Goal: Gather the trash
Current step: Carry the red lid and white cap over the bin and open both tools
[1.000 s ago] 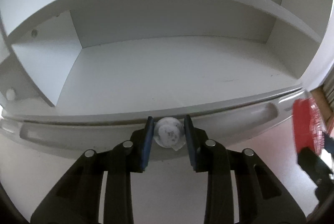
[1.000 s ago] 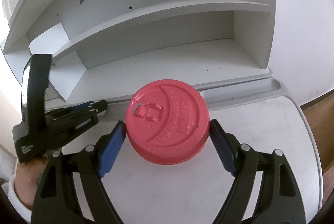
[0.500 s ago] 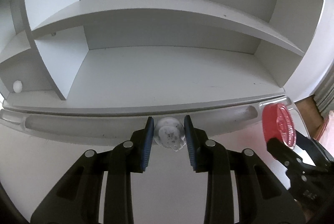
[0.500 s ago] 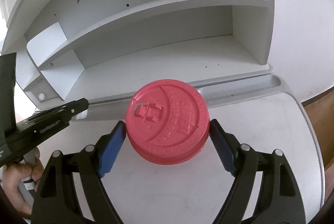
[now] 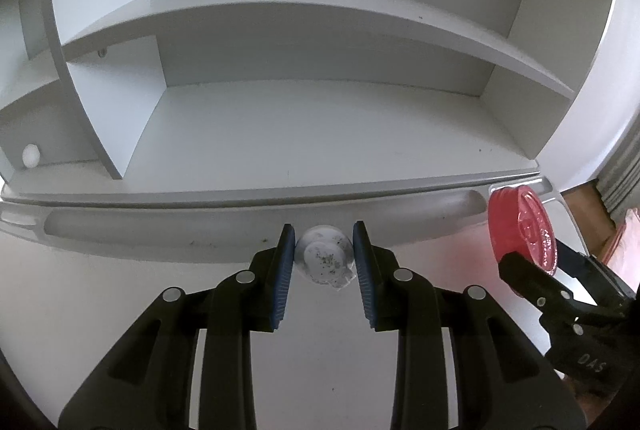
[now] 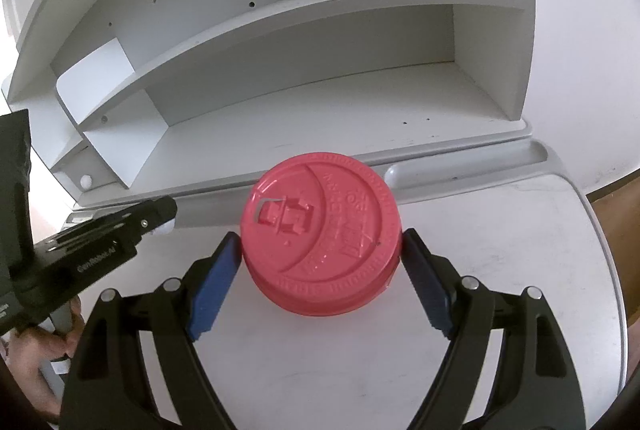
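Backing off from the white shelf unit, the left gripper now sees far more of it than a second ago: the upper shelf board, the left divider and the small side cubby have all come into frame, and the right-hand tool has swung from a blur at the edge into plain view. Between the blue pads of that left gripper sits a small crumpled white wad speckled with dark flecks, pinched at a narrow setting, both pads pressed against its sides, held clear above the white desk top. Over on the right, nothing has budged: the right gripper stands wide, its blue pads clamped on either side of a round red plastic cup lid with raised lettering and a sip flap, lid face tilted toward the camera and carried above the desk surface. From the left wrist view the same red lid shows edge-on at the right, just in front of the long shallow groove along the desk's back edge. A small white ball rests in the low left cubby of the shelf unit. At the lower left of the right wrist view, a hand grips the left tool's handle.
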{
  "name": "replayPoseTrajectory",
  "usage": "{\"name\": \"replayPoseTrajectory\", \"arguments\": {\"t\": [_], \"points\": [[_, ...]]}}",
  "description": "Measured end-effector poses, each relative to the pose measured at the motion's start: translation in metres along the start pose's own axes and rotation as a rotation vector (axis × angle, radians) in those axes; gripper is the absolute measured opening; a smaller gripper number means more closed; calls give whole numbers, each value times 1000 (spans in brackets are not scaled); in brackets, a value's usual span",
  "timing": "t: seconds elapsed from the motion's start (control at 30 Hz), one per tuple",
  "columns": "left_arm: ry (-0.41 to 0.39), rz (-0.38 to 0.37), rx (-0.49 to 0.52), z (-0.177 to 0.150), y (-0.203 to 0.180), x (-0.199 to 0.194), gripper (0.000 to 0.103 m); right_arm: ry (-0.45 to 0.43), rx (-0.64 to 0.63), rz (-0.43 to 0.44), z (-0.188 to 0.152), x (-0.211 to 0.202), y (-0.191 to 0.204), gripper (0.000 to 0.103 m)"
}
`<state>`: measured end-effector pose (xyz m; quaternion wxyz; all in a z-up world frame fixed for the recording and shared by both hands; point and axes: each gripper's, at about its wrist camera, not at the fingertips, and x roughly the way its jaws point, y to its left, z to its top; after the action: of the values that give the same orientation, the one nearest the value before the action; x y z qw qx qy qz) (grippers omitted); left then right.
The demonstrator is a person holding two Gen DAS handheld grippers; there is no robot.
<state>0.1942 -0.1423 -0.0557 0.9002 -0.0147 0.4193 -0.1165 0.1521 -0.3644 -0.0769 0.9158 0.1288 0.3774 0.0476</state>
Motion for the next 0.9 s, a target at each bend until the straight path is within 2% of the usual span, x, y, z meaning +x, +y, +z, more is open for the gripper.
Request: {"name": "replayPoseTrajectory", "arguments": {"t": [0.5, 0.63, 0.73, 0.83, 0.9], "points": [[-1, -9, -3, -4, -2, -1, 29, 6, -6, 2, -2, 1, 0, 79], [-17, -36, 30, -10, -18, -16, 29, -37, 28, 34, 0, -10, -5, 79], [-44, -83, 79, -16, -45, -39, 29, -108, 92, 62, 1, -41, -20, 79], [-77, -151, 132, -22, -82, -62, 29, -186, 129, 62, -11, -96, -43, 79], [-99, -229, 186, -30, -122, -82, 29, -246, 154, 23, -24, -146, -69, 79]]}}
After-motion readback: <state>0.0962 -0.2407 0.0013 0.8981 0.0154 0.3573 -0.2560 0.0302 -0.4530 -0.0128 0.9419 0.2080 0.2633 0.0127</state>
